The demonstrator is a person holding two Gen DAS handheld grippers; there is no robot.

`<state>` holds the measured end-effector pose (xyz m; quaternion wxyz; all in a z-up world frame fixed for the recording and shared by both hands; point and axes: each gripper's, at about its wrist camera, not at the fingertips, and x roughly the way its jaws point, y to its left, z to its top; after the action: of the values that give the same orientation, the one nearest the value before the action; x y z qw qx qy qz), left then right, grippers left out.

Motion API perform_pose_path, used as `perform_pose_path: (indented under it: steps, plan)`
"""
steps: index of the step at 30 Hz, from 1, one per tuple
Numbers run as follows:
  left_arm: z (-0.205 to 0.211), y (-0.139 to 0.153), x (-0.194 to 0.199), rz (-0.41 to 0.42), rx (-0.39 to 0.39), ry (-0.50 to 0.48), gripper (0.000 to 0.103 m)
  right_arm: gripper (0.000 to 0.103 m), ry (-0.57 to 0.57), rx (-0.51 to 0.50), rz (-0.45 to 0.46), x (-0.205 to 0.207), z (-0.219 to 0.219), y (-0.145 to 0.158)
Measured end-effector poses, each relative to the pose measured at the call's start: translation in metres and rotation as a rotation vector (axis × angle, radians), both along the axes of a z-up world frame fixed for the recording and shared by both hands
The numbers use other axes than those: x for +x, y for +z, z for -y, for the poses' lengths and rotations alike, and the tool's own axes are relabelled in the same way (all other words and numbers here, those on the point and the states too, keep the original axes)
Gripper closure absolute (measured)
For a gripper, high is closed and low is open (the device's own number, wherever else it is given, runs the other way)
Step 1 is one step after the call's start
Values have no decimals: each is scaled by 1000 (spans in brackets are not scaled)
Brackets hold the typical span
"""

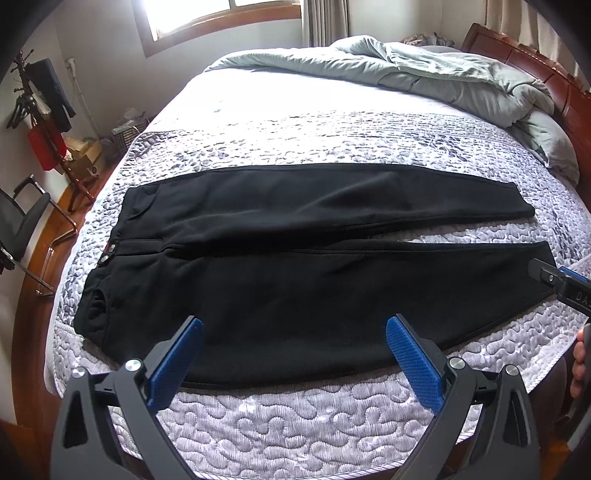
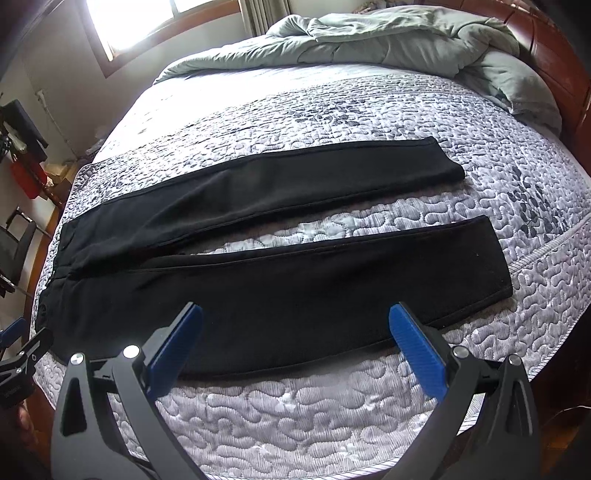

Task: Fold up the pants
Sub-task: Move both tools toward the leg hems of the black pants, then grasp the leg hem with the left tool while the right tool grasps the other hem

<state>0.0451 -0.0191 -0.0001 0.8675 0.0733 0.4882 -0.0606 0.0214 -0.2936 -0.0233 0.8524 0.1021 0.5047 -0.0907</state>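
Quilted grey bedspread [image 1: 295, 417] on a wooden-framed bed near a window [image 1: 207, 14] bears black pants [image 1: 295, 266] flat, long axis crosswise, waistband left, hems right; left gripper [image 1: 294, 325] and right gripper [image 2: 295, 314] both spread, holding nothing.

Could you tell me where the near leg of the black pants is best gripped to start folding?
Grip the near leg at its outer edge, from the near bedside: the pants lie flat, legs apart. Left gripper near the waist, right gripper near the hem, both open.
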Motion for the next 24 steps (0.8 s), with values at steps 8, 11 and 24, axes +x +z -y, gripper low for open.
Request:
perform_pose_path:
  steps: [8, 11, 24]
  plan:
    - [5, 0, 5, -1, 7, -4, 4, 3, -1, 16, 8, 4, 6, -3]
    - [7, -2, 8, -6, 11, -6, 4, 3, 3, 12, 9, 6, 9, -4]
    - [4, -44, 68, -106, -175, -93, 4, 3, -17, 63, 37, 56, 96, -5]
